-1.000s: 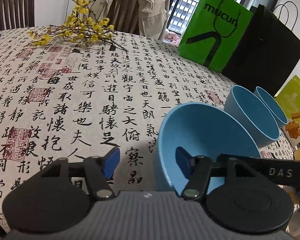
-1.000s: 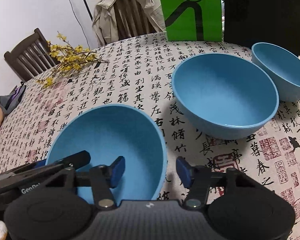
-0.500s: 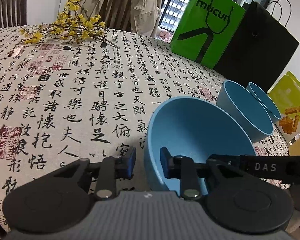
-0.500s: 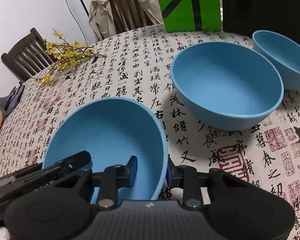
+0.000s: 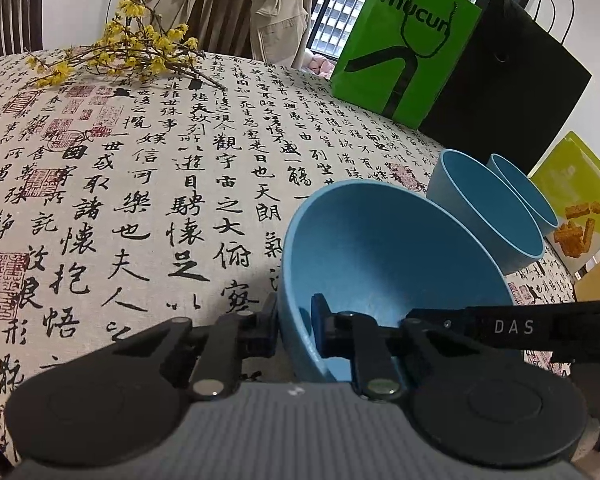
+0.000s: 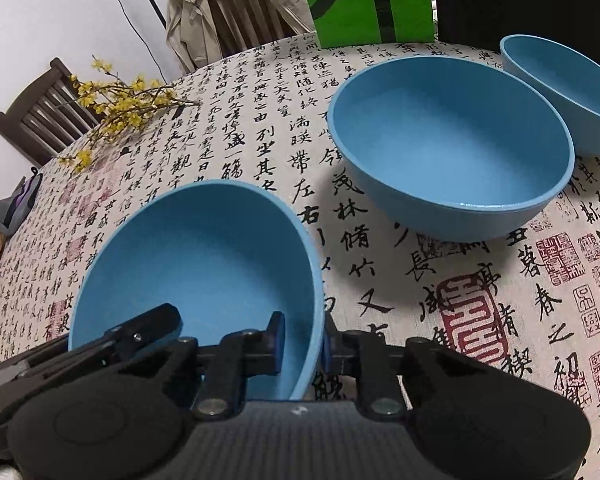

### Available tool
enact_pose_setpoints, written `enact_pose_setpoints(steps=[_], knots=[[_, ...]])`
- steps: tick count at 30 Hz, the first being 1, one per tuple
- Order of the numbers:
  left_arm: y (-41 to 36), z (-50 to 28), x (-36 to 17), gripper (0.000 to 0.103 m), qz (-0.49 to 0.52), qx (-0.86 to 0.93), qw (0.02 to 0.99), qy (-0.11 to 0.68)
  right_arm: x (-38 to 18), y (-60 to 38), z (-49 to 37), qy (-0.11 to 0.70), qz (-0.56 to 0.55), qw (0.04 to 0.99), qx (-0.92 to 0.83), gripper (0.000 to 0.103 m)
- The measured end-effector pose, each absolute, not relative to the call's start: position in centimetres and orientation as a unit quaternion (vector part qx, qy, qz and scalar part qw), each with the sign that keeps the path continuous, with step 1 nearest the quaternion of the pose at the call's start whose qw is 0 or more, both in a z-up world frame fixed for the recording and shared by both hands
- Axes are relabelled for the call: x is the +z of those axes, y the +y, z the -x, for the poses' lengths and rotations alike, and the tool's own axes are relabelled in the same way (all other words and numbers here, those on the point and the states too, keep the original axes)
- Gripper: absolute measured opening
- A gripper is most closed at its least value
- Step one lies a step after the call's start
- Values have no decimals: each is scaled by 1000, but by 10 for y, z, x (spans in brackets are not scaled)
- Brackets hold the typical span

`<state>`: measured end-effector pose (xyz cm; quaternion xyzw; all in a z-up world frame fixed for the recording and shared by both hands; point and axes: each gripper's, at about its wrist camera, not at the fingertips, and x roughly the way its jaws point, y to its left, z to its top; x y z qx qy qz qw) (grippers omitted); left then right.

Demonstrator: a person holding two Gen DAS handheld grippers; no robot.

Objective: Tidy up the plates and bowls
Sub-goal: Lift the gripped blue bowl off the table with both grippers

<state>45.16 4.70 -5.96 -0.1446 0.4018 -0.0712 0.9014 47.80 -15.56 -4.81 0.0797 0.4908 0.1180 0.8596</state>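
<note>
My left gripper (image 5: 295, 322) has its fingers pressed onto the left rim of the nearest blue bowl (image 5: 384, 256), one finger outside the wall and one inside. My right gripper (image 6: 303, 344) pinches the right rim of that same bowl (image 6: 204, 264) in the same way, one finger inside and the other outside the wall. In the left wrist view the right gripper's black arm reaches in from the right, ending at the bowl's rim. I cannot tell whether the bowl rests on the table (image 6: 480, 320) or is raised off it.

Farther away and to the right, a second blue bowl (image 6: 452, 148) sits upright on the calligraphy-print tablecloth, apart from the one I hold. A third blue bowl (image 6: 568, 92) stands just beyond it to the right, close beside it; whether their walls touch I cannot tell.

At the far left of the table lies a branch of yellow blossoms (image 5: 120, 56). At the far edge stand a green paper bag (image 5: 404, 44) and, to its right, a black paper bag (image 5: 512, 92). A chair draped with a beige jacket (image 5: 240, 8) stands behind the table.
</note>
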Motion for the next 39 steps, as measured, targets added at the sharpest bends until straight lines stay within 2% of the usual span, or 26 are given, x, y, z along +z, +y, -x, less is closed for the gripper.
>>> enact_pose_setpoints(steps=[39], knots=[[48,-448,-51,17,149,-73,906,390,-39,-161,-474,477,-106,864,121,16]])
